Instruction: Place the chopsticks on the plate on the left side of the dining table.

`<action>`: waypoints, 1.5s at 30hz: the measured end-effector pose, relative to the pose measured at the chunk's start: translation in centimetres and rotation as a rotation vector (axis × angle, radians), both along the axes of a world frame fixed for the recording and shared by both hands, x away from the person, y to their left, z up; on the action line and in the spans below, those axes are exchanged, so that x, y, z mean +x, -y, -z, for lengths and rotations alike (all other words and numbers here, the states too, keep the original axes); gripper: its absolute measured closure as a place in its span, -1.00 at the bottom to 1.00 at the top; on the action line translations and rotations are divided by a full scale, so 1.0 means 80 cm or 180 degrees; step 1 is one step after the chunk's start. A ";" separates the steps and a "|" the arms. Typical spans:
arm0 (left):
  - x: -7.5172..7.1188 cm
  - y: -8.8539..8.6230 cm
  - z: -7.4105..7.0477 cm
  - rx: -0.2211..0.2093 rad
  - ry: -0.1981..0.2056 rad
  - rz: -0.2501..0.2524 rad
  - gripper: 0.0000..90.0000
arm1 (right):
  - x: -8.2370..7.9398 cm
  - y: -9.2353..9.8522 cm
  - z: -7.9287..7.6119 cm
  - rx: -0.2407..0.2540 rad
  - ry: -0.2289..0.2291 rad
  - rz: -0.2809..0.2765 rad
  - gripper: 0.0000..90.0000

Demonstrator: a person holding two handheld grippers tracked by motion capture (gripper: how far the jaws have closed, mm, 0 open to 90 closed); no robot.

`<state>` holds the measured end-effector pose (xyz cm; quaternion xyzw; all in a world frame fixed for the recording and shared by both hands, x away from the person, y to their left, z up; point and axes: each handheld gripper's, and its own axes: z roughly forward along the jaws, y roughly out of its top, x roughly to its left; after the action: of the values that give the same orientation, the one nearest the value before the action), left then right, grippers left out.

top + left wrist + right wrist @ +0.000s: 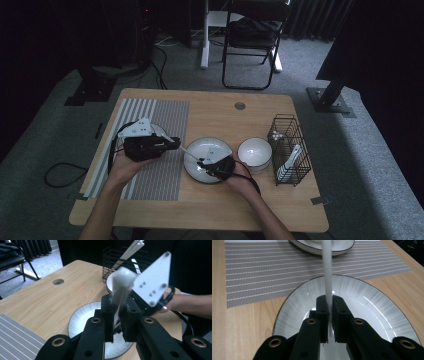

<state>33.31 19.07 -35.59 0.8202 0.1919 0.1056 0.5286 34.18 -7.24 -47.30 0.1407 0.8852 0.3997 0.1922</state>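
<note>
A long white plastic spoon (pixel 190 154) bridges both grippers above the round white ribbed plate (pixel 220 148): left gripper (pixel 116 315) fingers pinch one end, right gripper (pixel 328 315) fingers pinch its handle.

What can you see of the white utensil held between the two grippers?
The white utensil is a long, slim, smooth piece, plastic or ceramic by its look, with a flat handle that widens at one end. It spans level above the plate, between the placemat side and the plate. The left gripper clamps one end and the right gripper the other, both with jaws shut on it. Whether it is a spoon I cannot tell.
</note>
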 end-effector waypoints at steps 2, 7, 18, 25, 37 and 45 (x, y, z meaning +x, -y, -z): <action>0.000 0.001 0.000 0.0007 0.0044 -0.0081 0.77 | -0.002 0.000 0.000 -0.0015 0.0030 -0.0037 0.91; -0.002 0.001 0.002 0.0031 0.0122 -0.0167 0.72 | -0.004 0.002 -0.001 0.0014 0.0022 -0.0067 0.92; -0.013 0.000 0.004 0.0122 0.0287 -0.0383 0.75 | -0.001 0.010 -0.004 0.0122 -0.0008 0.0048 0.93; -0.019 0.005 -0.001 0.0113 0.0393 -0.0431 0.88 | 0.005 0.013 -0.003 0.0066 -0.0054 0.0197 0.93; -0.013 0.016 -0.003 0.0209 0.0495 -0.0583 0.89 | 0.004 0.001 0.003 -0.0069 -0.0095 0.0191 0.93; -0.005 0.020 0.009 0.0406 0.0557 -0.0775 0.89 | -0.003 0.001 0.000 -0.0070 -0.0047 0.0129 0.93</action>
<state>32.88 17.48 -36.31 0.8104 0.2359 0.2519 0.4734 33.94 -7.29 -47.30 0.1594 0.8879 0.3848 0.1952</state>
